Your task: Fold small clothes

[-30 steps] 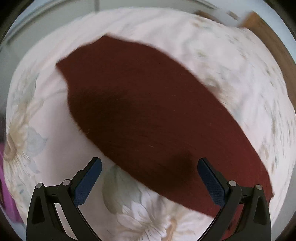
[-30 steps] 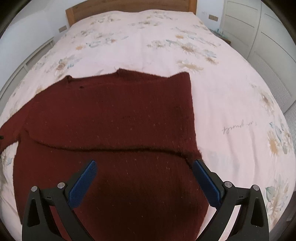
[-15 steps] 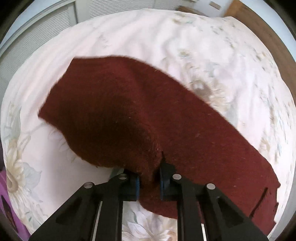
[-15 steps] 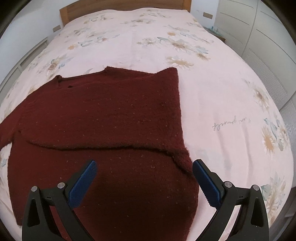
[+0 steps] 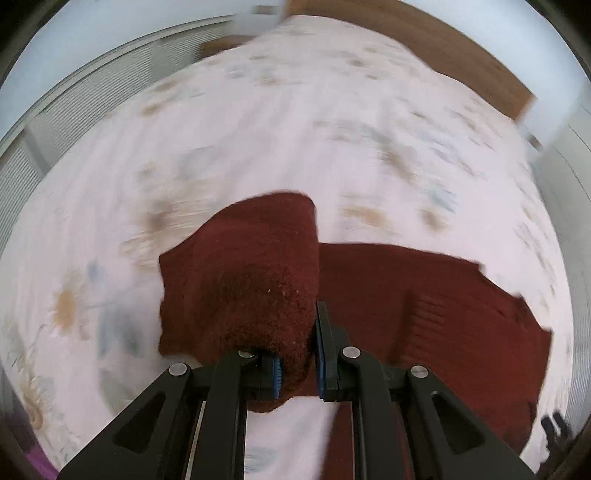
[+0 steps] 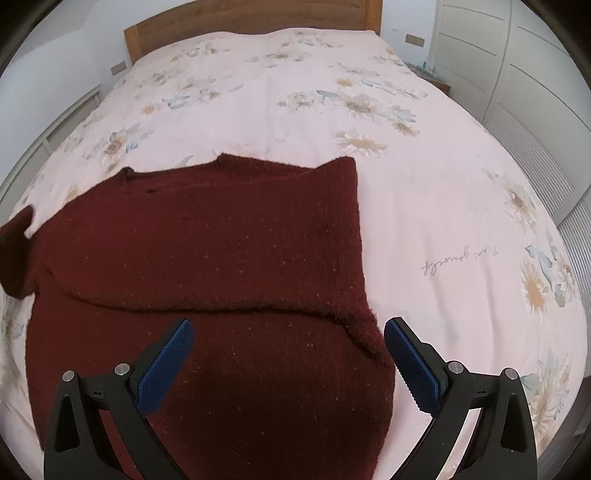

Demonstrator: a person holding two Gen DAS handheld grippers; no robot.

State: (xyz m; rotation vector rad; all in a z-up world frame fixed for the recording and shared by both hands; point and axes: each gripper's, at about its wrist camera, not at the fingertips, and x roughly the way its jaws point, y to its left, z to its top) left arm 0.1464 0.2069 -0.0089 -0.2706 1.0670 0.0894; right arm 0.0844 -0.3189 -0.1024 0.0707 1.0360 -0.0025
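A dark red knitted sweater (image 6: pixel 207 258) lies flat on a pink flowered bed cover (image 6: pixel 424 192), its right sleeve folded across the body. In the left wrist view my left gripper (image 5: pixel 297 363) is shut on the left sleeve (image 5: pixel 243 280), which hangs lifted off the bed in a bunched fold; the rest of the sweater (image 5: pixel 443 306) spreads to the right. In the right wrist view that raised sleeve (image 6: pixel 14 254) shows at the far left edge. My right gripper (image 6: pixel 288 354) hovers open above the sweater's lower right part, nothing between its blue pads.
A wooden headboard (image 6: pixel 251 18) closes the far end of the bed. White louvred wardrobe doors (image 6: pixel 524 96) stand along the right side. A small bedside stand (image 6: pixel 432 74) sits beside the far right corner. Bare cover lies right of the sweater.
My left gripper closed on the sleeve, then lifted it and rolled, swinging towards the sweater's body; the sleeve end now stands up at the left edge of the right wrist view. The right gripper stayed put.
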